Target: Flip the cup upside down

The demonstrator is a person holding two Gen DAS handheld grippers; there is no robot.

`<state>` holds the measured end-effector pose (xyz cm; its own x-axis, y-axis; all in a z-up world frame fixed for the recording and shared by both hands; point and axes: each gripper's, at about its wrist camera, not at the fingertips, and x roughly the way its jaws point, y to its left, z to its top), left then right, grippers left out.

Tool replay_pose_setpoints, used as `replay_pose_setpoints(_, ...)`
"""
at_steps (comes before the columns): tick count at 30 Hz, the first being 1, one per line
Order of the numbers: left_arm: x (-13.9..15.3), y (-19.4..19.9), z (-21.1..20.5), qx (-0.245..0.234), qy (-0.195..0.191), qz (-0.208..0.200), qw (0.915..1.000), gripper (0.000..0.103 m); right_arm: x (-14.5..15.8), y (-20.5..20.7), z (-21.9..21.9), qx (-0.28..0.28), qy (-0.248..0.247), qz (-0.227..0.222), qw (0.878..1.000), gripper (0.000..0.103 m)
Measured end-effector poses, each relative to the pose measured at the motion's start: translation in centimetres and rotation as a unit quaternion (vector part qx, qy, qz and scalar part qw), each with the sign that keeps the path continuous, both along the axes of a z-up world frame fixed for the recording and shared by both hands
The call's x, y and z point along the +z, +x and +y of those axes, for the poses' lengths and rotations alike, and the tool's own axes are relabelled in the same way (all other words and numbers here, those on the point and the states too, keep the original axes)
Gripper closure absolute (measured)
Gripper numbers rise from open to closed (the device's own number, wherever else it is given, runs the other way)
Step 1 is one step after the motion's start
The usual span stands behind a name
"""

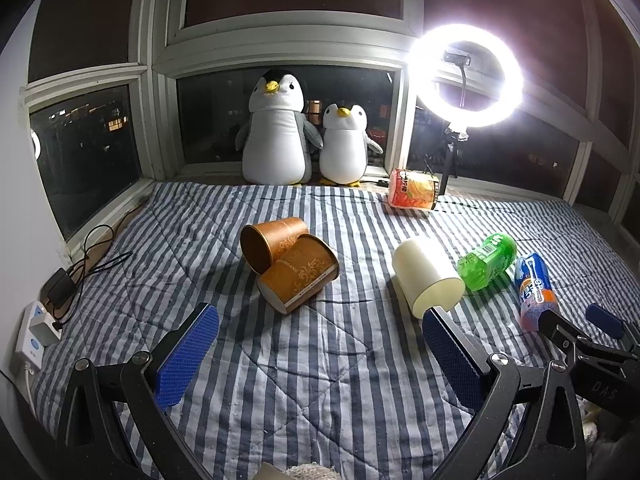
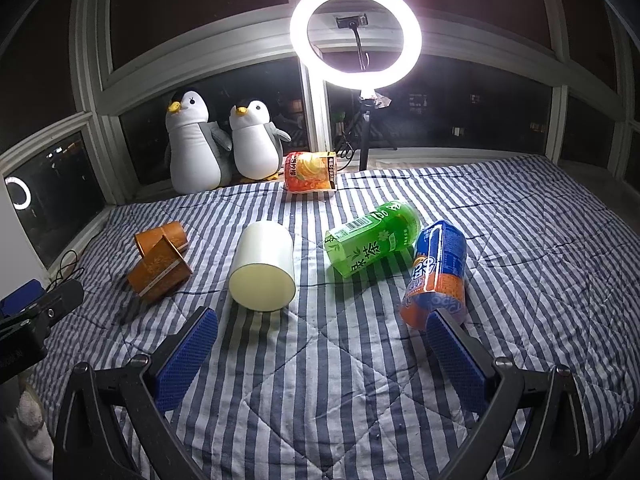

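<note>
A cream cup (image 1: 426, 276) lies on its side on the striped blanket; it also shows in the right wrist view (image 2: 264, 266). Two orange paper cups lie on their sides, one (image 1: 274, 242) resting against the other (image 1: 300, 278); they also show in the right wrist view (image 2: 160, 262). My left gripper (image 1: 320, 354) is open and empty, short of the cups. My right gripper (image 2: 320, 354) is open and empty, near the cream cup; its fingers (image 1: 604, 320) show at the right edge of the left wrist view.
A green bottle (image 2: 372, 238), a blue-orange bottle (image 2: 438, 272) and an orange packet (image 2: 312, 172) lie on the blanket (image 2: 320, 400). Two plush penguins (image 1: 304, 136) and a ring light (image 2: 356, 36) stand by the window. A power strip and cables (image 1: 48, 312) lie at the left edge.
</note>
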<state>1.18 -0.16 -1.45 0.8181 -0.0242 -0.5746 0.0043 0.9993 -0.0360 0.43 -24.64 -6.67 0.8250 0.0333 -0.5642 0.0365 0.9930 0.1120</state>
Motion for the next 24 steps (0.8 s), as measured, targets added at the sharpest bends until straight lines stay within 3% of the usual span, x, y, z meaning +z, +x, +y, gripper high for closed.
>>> replay_pose_setpoints(24,-1.3,1.3,1.3,0.004,-0.004,0.017,0.9998,0.000,-0.5,0.6,-1.5,-0.013,-0.001,0.008,1.000,0.000)
